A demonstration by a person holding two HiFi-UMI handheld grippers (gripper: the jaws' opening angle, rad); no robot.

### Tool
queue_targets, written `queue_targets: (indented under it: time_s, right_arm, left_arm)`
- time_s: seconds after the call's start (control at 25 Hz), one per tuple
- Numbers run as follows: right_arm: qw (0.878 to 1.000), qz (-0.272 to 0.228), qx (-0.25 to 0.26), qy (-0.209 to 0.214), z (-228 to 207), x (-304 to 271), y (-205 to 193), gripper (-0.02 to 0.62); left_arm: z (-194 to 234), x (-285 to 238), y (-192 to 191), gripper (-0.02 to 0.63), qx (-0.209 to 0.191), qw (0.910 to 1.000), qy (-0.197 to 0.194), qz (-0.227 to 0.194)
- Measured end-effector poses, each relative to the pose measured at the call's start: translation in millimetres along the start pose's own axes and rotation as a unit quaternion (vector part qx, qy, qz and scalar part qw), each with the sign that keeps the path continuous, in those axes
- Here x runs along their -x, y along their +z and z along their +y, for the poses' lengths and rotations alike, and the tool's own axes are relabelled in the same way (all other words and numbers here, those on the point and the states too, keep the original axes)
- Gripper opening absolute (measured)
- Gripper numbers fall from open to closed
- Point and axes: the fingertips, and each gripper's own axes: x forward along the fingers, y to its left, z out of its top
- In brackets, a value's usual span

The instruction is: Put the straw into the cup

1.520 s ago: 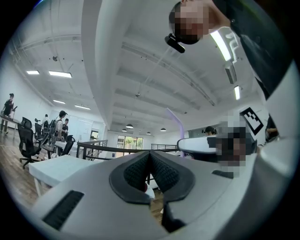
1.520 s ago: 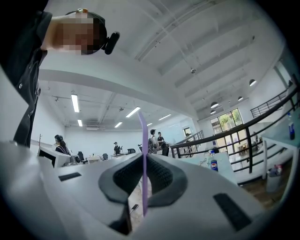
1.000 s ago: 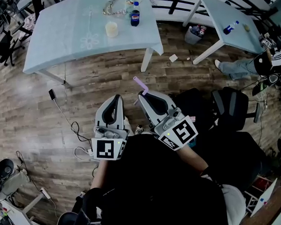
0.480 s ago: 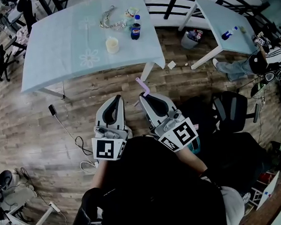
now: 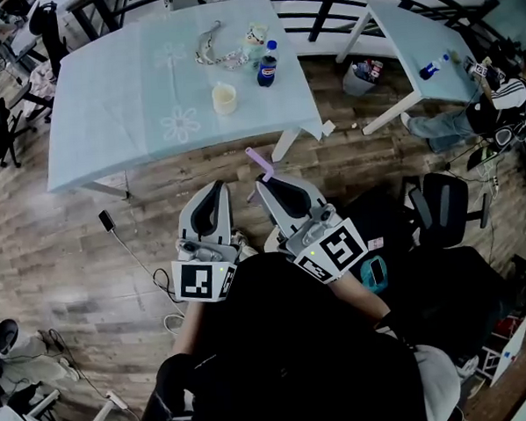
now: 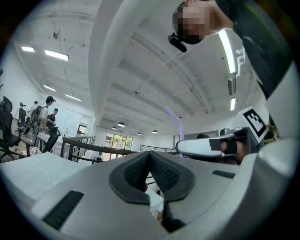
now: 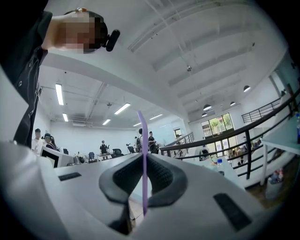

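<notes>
The purple straw (image 5: pixel 260 162) is pinched in the right gripper (image 5: pixel 263 184). Looking along that gripper, the pads are closed on it about halfway down, with the straw upright and poking out above and below the jaws. From overhead the free end leans up and to the left, toward the table (image 5: pixel 117 107).

The cup (image 5: pixel 225 98) is nowhere near the straw. It's a pale one standing on the table, well apart from both grippers, with bare wood floor (image 5: pixel 88 223) in between. A dark bottle (image 5: pixel 267 66) with a blue cap stands just beside the cup on its right. Behind them is a tangle of small stuff (image 5: pixel 212 41) I can't make out.

The left gripper (image 5: pixel 218 187) is right beside the other one, both held out in front of the person, over the floor. Its jaws are pressed together with nothing in them.

Further out there's a second table (image 5: pixel 412 30) at the right with a bin (image 5: pixel 361 72) underneath, and a cable (image 5: pixel 138 256) trails across the floor at the left.
</notes>
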Motion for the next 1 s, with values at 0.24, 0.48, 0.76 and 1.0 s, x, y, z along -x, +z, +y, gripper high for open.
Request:
queue_targets:
  time_s: [0.24,0.48,0.76,1.0]
  right_arm:
    - [1.000,0.009,-0.002,-0.001,-7,-16,-5,0.029]
    - [1.000,0.014,-0.007,-0.006,-32,-42,-5,0.029]
    - [1.000,0.012,-0.015,-0.007,-74,-77,-1,0.029]
    - [0.999,0.026,-0.023,-0.001,-118,-114,-3,0.029]
  left_arm:
    - [18,-5,-6,0.008,0.015,0.9998,0.013,0.001]
    - [39,-31,-9,0.008,0.015,0.9998,0.010,0.009]
    - [58,-75,-14,0.008,0.015,0.9998,0.010,0.013]
    - [80,-126,-21,0.008,0.012,0.9996,0.013,0.024]
